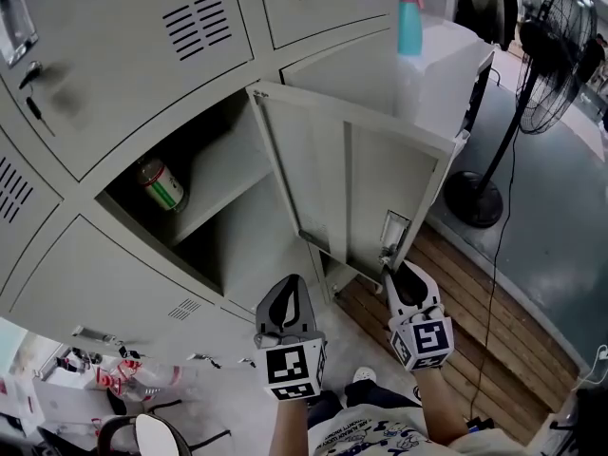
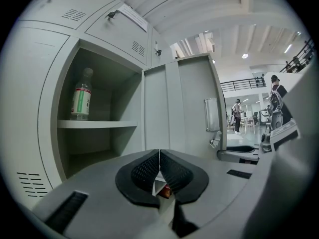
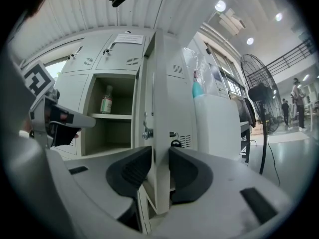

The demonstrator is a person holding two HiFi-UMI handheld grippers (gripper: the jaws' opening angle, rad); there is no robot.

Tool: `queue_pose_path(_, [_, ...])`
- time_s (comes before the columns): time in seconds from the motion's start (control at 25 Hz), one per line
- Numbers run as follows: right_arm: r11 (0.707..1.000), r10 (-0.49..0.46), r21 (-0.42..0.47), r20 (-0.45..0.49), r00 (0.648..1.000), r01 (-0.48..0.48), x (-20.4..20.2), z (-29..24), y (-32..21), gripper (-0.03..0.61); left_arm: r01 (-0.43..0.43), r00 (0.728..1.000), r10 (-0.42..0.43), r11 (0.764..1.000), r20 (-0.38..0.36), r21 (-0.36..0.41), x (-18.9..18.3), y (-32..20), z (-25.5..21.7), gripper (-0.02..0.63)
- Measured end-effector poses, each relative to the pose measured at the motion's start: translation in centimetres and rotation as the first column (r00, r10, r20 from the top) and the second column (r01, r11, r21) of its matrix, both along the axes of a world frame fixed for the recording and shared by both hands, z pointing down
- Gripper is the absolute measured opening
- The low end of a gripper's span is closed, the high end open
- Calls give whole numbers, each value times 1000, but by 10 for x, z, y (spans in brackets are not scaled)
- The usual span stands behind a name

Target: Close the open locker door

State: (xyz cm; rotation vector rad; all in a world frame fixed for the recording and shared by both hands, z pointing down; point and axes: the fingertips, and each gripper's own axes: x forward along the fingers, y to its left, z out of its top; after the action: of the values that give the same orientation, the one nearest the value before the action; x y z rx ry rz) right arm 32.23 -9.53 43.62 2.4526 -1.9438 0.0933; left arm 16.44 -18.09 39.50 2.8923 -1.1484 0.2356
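Observation:
The grey locker door (image 1: 370,179) stands swung out from its open compartment (image 1: 228,207), which has a shelf with a green-labelled bottle (image 1: 161,185) on it. My right gripper (image 1: 394,272) is at the door's free lower edge, below the latch. In the right gripper view its pads (image 3: 142,158) clamp the door's thin edge (image 3: 162,108) from both sides. My left gripper (image 1: 288,293) hangs shut and empty in front of the compartment, apart from the door. In the left gripper view its jaws (image 2: 159,153) meet, with the bottle (image 2: 80,96) and the door (image 2: 179,108) beyond.
Shut lockers (image 1: 123,46) surround the open one. A white cabinet (image 1: 446,65) with a teal spray bottle (image 1: 409,17) stands right behind the door. A black standing fan (image 1: 556,55) is further right. Wooden slats (image 1: 494,321) lie underfoot; clutter (image 1: 123,378) sits at lower left.

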Motion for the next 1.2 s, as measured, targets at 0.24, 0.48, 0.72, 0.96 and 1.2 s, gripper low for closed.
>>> queue_pose_path(0.24, [1000,9,-9,-5,1000,-10,-25,-1,8,101,-35,999,35,999,-10,-7,-10,3,-1,8])
queue_pose_path(0.48, [1000,16,-6,-2,1000,-16,-55,-2,11,86,-55,998,55,998,-20,-13,-27,-1,-1,8])
queue_pose_path(0.72, [1000,3,-2,-3,1000,-3,-87,-2,11,86,-61,998,61,998,-31,-21,-48,-7,-1,8])
queue_pose_path(0.96, [1000,-25,6,-15,1000,26,-124,-2,5,87,-59,998,58,998,-33,-22,-70,-10,-1,8])
queue_pose_path(1.2, [998,-60,12,-20,998,60,-158,-4,-7,97,-25,999,24,999,-33,-26,-100,-18,0,8])
